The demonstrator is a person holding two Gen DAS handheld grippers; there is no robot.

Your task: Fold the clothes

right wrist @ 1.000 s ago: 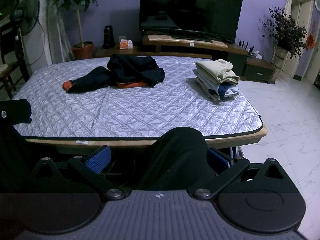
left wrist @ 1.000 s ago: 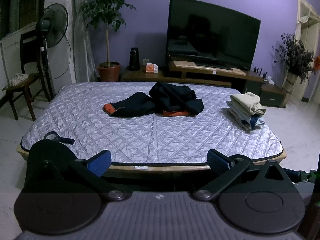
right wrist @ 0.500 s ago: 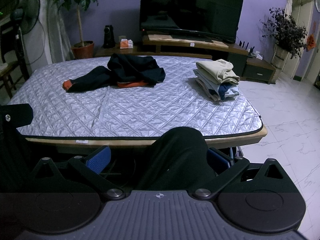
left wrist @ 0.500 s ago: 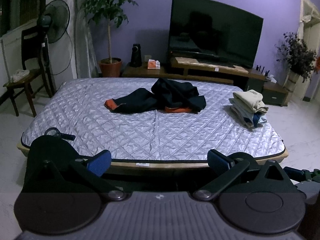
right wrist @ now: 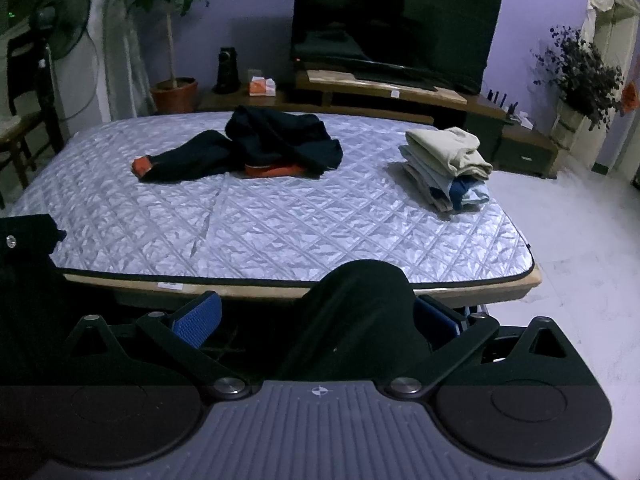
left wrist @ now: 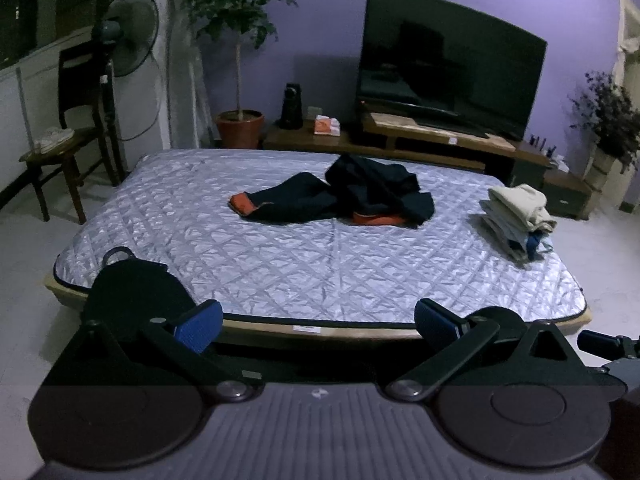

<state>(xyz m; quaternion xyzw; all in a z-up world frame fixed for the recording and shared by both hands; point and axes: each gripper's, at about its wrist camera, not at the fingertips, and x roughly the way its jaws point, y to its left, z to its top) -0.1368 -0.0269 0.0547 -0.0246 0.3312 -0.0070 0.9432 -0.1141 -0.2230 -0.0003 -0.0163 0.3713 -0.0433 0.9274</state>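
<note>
Clothes split across the quilted mattress: crumpled navy garment mid-mattress, folded stack at its right edge; left gripper and right gripper gape empty.

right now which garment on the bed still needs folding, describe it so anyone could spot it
Start at the big quilted silver bed in front of the television. Near its middle, toward the far edge, lies a crumpled dark navy garment. Unlike the neat pale folded stack at the bed's right edge, it is sprawled loose, with orange cuffs and hem showing.
</note>
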